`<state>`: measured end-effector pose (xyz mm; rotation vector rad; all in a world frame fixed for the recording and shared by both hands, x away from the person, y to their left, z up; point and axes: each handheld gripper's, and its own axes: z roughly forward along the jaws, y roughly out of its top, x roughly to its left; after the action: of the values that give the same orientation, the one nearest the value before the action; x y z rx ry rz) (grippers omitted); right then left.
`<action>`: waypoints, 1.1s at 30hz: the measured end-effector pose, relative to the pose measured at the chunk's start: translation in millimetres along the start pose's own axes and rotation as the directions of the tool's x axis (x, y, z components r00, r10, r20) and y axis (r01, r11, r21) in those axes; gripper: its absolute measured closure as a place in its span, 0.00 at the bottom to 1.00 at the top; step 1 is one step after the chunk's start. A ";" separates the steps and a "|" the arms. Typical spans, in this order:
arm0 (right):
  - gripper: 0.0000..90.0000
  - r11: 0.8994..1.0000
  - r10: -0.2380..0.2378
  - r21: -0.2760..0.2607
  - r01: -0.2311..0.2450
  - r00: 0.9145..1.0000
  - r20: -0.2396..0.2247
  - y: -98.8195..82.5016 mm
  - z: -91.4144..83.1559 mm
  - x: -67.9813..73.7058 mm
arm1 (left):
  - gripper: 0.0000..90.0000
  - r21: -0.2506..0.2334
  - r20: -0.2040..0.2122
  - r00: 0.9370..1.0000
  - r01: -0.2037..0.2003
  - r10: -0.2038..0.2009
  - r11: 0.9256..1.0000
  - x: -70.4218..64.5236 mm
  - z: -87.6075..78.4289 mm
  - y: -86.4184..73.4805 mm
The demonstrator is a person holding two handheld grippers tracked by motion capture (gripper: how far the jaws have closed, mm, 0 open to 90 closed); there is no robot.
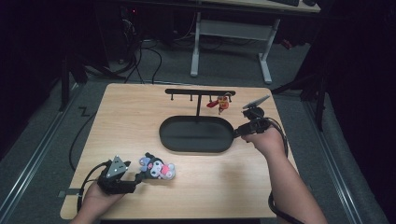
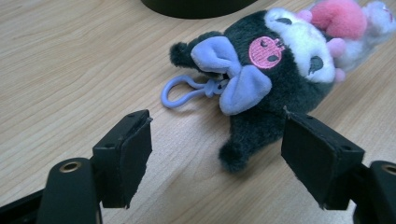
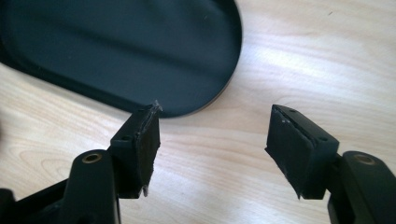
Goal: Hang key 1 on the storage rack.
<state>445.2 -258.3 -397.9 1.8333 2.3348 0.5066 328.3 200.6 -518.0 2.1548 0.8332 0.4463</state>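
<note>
A dark grey plush toy with a lilac bow, a pink tuft and a lilac clip loop lies on the wooden table near the front left. My left gripper rests just left of it, open. In the left gripper view the plush lies right in front of the left gripper, one dark tip reaching between the jaws, with no pad pressing on it. My right gripper hovers at the right end of the black oval tray, open and holding nothing. The right gripper view shows the right gripper over bare wood beside the tray's rim.
A black hook rack rises from behind the tray, and a small orange and red charm hangs at its right end. A desk frame and cables stand on the floor beyond the table's far edge.
</note>
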 end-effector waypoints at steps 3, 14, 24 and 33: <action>0.38 1.000 -0.006 -0.010 0.006 1.000 -0.003 -9.8 3.5 1.4 | 0.27 0.005 0.001 1.000 -0.001 0.001 1.000 -0.9 0.8 0.2; 0.39 0.982 -0.008 -0.187 0.008 1.000 0.001 -84.0 31.2 11.9 | 0.28 0.002 0.008 1.000 0.026 -0.026 1.000 0.0 0.8 -0.1; 0.48 0.891 0.042 -0.448 -0.073 0.996 -0.078 -168.7 58.9 19.2 | 0.44 -0.027 0.015 0.998 0.063 -0.062 0.998 4.8 1.1 -0.7; 0.54 0.892 -0.003 -0.452 -0.025 0.998 -0.061 -181.7 51.3 18.3 | 0.89 -0.088 -0.094 0.977 0.185 -0.193 0.979 13.4 -1.2 -0.1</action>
<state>289.4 -268.8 -505.5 1.6234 2.0106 1.0225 337.3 210.5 -516.8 1.9719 1.0494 0.4857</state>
